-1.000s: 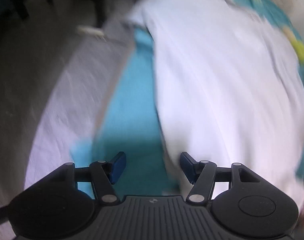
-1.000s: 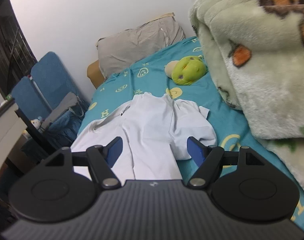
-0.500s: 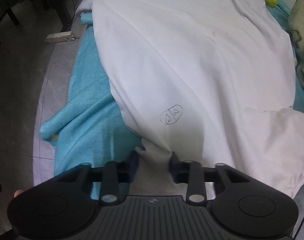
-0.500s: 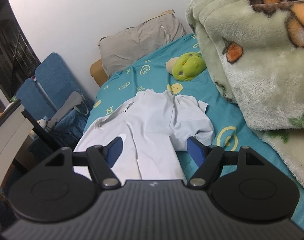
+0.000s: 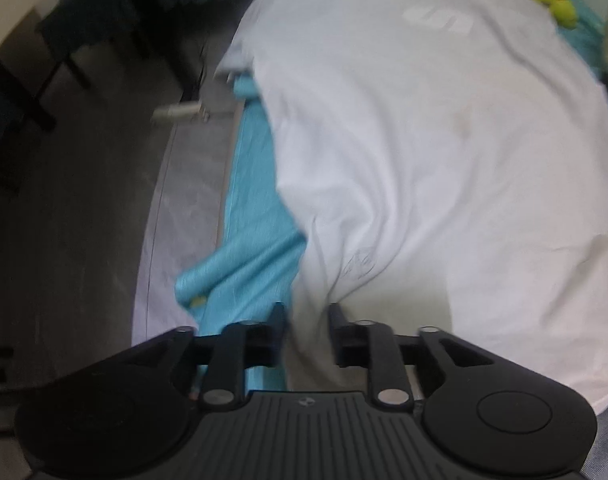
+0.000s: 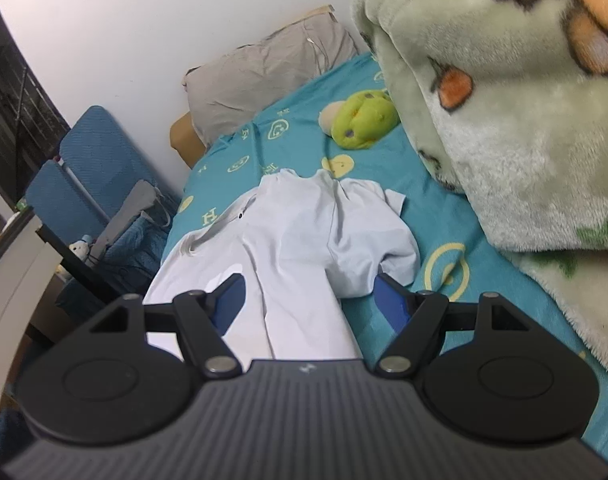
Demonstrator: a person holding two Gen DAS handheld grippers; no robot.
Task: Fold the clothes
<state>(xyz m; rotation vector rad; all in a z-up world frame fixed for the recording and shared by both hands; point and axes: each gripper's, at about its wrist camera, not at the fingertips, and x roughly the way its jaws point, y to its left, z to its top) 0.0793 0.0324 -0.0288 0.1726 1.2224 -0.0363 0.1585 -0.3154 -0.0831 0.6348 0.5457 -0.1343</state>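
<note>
A white T-shirt (image 5: 424, 140) lies spread on the teal bed sheet (image 5: 256, 216); it also shows in the right wrist view (image 6: 296, 240), with its far sleeve folded in. My left gripper (image 5: 307, 316) is shut on the shirt's bottom hem near its left corner, and the cloth puckers toward the jaws. My right gripper (image 6: 310, 294) is open and empty, hovering above the shirt's middle without touching it.
A green plush toy (image 6: 362, 120) and a grey pillow (image 6: 272, 68) lie at the head of the bed. A thick green fleece blanket (image 6: 516, 100) is piled on the right. The bed's left edge drops to the floor (image 5: 84, 220), beside a blue chair (image 6: 80, 176).
My left gripper closed on the shirt's hem and has since pulled it up, bunching the cloth. My right gripper stayed open and drifted slightly.
</note>
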